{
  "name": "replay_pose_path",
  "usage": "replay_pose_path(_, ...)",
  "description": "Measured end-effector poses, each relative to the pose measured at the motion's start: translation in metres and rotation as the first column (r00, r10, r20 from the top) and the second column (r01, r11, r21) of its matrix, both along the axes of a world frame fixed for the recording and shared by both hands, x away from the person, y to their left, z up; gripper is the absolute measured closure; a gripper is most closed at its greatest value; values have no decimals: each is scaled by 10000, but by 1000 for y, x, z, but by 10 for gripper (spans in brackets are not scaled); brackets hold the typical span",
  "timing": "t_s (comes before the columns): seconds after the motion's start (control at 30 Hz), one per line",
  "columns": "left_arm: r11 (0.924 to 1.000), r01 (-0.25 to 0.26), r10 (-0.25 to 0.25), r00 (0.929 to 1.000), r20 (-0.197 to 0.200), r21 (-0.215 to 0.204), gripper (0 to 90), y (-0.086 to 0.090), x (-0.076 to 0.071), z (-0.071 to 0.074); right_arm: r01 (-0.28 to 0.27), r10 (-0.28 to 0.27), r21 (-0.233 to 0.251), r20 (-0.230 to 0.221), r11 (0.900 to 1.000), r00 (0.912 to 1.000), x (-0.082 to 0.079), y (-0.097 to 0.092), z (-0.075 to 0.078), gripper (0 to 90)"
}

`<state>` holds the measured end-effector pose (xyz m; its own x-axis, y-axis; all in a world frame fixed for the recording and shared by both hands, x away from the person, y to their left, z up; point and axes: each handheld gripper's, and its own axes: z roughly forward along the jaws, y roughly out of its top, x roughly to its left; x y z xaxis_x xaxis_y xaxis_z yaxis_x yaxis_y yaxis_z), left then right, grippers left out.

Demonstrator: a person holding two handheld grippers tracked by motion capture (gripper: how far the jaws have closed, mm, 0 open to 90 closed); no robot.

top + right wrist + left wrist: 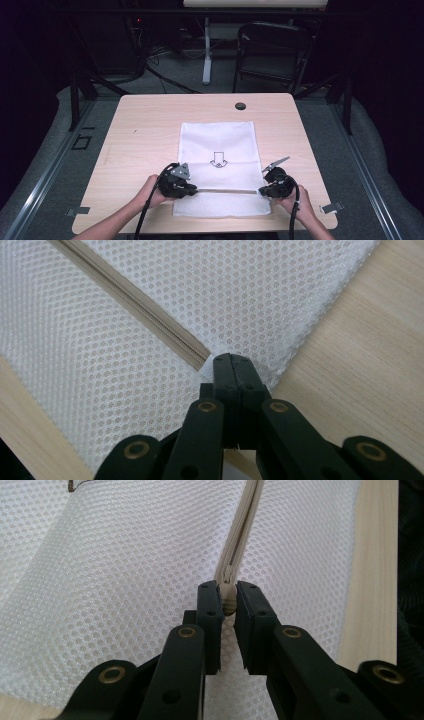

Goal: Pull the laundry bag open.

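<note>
Our soft, light mesh bag lies flat on the table. We pinch the zipper pull with the left gripper and squeeze the floppy bag edge with the right gripper

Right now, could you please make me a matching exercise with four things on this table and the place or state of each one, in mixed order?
Things:
1. left gripper
2. right gripper
3. mesh bag
4. black round cap

Places or states:
A. lies flat in the middle of the table
B. shut on the bag's edge by the zipper's end
C. sits near the table's far edge
D. shut on the zipper pull

Pairs: 1-D, 2-B, 3-A, 4-C
</note>
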<state>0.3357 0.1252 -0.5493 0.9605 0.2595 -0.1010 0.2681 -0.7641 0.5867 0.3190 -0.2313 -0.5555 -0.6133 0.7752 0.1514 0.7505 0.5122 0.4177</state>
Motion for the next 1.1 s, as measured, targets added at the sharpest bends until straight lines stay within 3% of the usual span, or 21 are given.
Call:
replay_pose_path(0.1,10000,-66,66,10000,-29,-36,814,4,0,1,5,-5,111,-14,9999,10000,0,1,0,900)
replay_pose_path(0.2,10000,-37,37,10000,10,62,814,7,-2,1,-25,25,-72,-22,10000,10000,0,1,1,900)
replay_pose_path(0.3,9999,-104,104,9999,-49,9,814,12,-1,0,21,-21,129,27,9999,10000,0,1,0,900)
replay_pose_path(0.43,9998,-158,158,9999,-25,112,813,18,-3,1,-41,41,-115,-11,9999,10000,0,1,1,900)
replay_pose_path(0.73,9992,-385,386,9992,-77,141,814,34,-4,0,126,-126,8,27,9999,9999,-1,2,0,900)
replay_pose_path(0.97,9983,-558,558,9984,-23,160,814,47,-6,1,-122,121,-248,-49,9996,9999,0,2,2,900)
replay_pose_path(1.03,9978,-634,634,9980,-1,210,814,52,-6,1,80,-80,19,107,10000,9999,-1,2,0,900)
replay_pose_path(1.1,9969,-730,730,9973,2,288,814,57,-6,0,-59,59,-122,14,9999,10000,0,2,1,900)
